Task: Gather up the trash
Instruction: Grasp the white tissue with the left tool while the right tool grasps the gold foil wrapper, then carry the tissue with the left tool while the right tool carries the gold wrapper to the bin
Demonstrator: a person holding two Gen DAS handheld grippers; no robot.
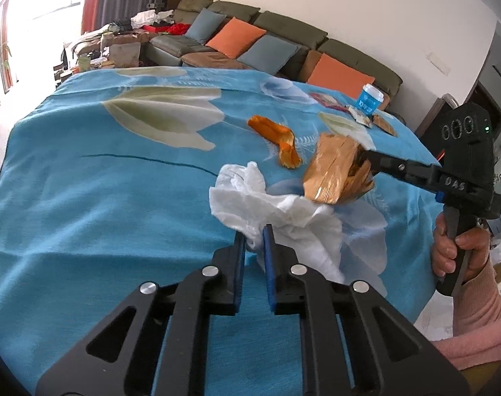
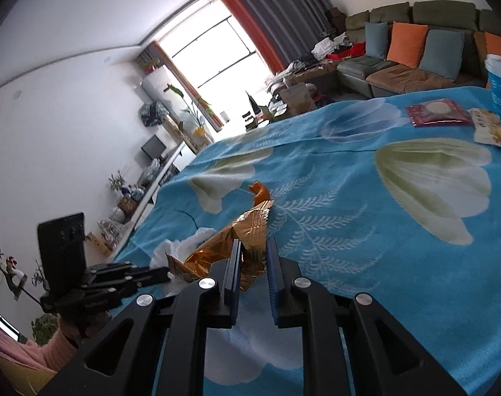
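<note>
My left gripper [image 1: 254,236] is shut on a crumpled white tissue [image 1: 283,211], held over the blue flowered cloth [image 1: 85,198]. My right gripper [image 2: 254,247] is shut on a gold foil wrapper [image 2: 247,231], which also shows in the left wrist view [image 1: 336,171] just past the tissue. The right gripper comes in from the right in the left wrist view [image 1: 365,161]. The left gripper shows at lower left in the right wrist view [image 2: 166,272], with the tissue [image 2: 184,247] beside the wrapper. An orange wrapper [image 1: 276,138] lies on the cloth behind them.
At the cloth's far right stand a blue and white cup [image 1: 369,99], a red packet [image 2: 435,112] and small snack packets [image 2: 491,128]. A sofa with orange and blue cushions [image 1: 266,43] runs behind the table. The cloth's edge drops off on the right.
</note>
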